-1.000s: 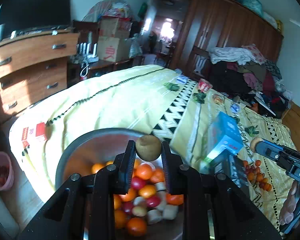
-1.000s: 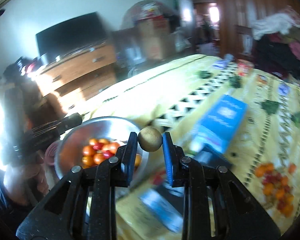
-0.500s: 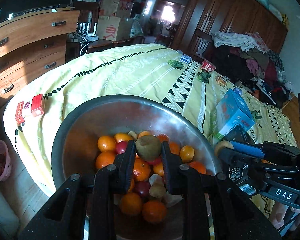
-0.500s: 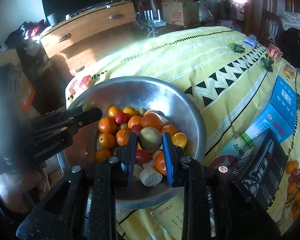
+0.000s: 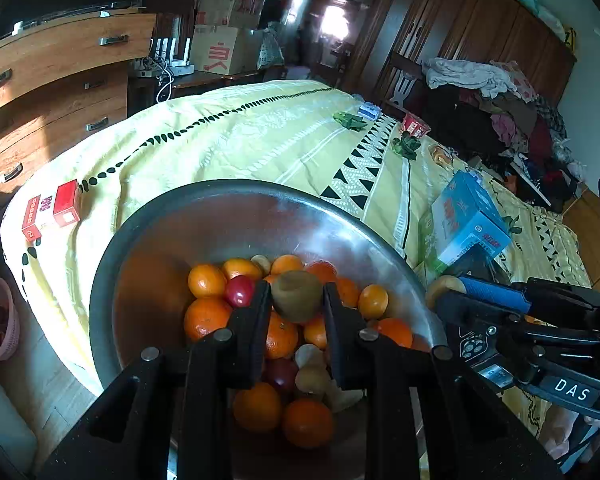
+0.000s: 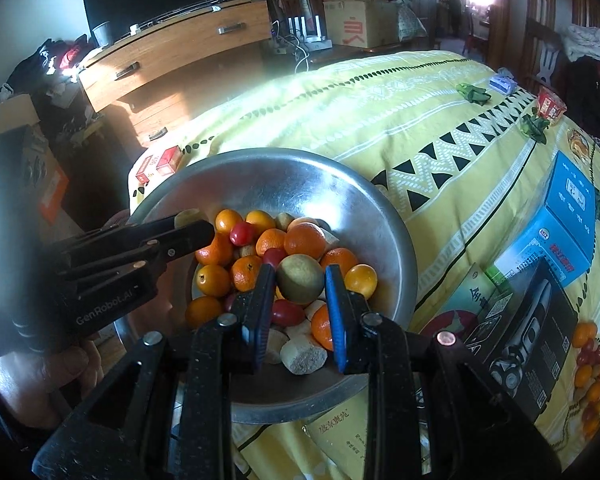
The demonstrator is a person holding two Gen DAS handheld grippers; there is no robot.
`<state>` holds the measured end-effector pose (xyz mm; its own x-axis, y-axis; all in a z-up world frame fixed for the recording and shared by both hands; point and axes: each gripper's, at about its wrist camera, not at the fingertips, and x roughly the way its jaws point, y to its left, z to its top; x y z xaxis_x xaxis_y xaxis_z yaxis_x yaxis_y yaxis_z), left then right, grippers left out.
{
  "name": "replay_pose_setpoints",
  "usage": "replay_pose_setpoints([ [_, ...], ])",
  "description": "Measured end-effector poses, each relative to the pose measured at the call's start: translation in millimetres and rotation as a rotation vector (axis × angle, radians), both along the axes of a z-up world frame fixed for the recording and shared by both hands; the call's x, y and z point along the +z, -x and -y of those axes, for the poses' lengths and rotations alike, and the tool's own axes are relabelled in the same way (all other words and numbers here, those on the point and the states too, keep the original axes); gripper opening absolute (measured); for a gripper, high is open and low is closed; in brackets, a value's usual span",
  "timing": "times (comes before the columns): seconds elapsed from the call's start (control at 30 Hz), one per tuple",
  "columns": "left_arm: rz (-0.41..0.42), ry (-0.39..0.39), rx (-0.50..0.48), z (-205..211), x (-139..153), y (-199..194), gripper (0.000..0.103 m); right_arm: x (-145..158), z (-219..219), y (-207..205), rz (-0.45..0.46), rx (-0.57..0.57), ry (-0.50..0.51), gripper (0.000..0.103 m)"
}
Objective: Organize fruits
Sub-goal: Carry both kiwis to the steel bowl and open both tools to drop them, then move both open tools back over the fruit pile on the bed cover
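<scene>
Both claws have come down from well above the bed to just over the fruit heap in the metal bowl (image 6: 380, 216). One second back each hung high with only the far rim below it; half a second back they were already over the pile, and now they sit a little lower and nearer. The left claw (image 5: 296, 300) is clamped on a brown kiwi (image 5: 296, 295), and the right claw (image 6: 301, 280) is clamped on a greenish kiwi (image 6: 300, 279). Neither grip has loosened across the three moments, so my reading is that both fruits have arrived at the drop spot and only the release is left.

The left kiwi shows a dimpled end turned toward the camera, so its long axis seems to run roughly along the fingers, away from the lens. The right kiwi looks nearly round from here; I cannot tell its long axis, though it seems slightly wider across the gap than tall.

More oranges and small tomatoes lie loose on the yellow bedspread (image 6: 380, 120) at the right edge (image 6: 590, 376), beyond the black box (image 6: 532, 344), so the sorting is not finished
</scene>
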<state>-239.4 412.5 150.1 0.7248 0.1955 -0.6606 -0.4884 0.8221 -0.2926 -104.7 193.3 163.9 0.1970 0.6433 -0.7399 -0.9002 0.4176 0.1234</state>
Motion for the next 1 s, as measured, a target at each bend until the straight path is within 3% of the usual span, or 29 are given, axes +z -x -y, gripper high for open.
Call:
replay_pose_setpoints([
  [0.33,-0.026,0.016,-0.001,-1,-8,-2,0.026,-7,-4,-1,-0.023,0.005,0.008,0.026],
  [0.47,-0.026,0.014,0.005,-1,-7,-3,0.042,-10,-4,-2,-0.036,0.004,0.01,0.026],
  [0.63,-0.024,0.014,0.018,-2,-5,-2,0.053,-11,-5,-3,-0.039,-0.001,0.014,0.026],
  [0.7,-0.029,0.015,0.017,-2,-5,-2,0.065,-11,-4,-3,-0.041,0.0,0.013,0.027],
  [0.77,-0.033,0.013,0.019,-2,-6,-2,0.072,-11,-3,-3,-0.043,0.001,0.013,0.033],
  [0.83,-0.034,0.013,0.028,-2,-6,-1,0.073,-11,-1,-4,-0.048,-0.005,0.003,0.065],
  [0.87,-0.036,0.015,0.03,-2,-6,-1,0.073,-9,1,-5,-0.052,-0.013,-0.01,0.071],
  [0.9,-0.037,0.016,0.03,-2,-5,-1,0.073,-8,2,-5,-0.052,-0.017,-0.02,0.076],
  [1.0,-0.035,0.013,0.03,-2,-4,-1,0.073,-5,3,-5,-0.043,-0.018,-0.022,0.076],
])
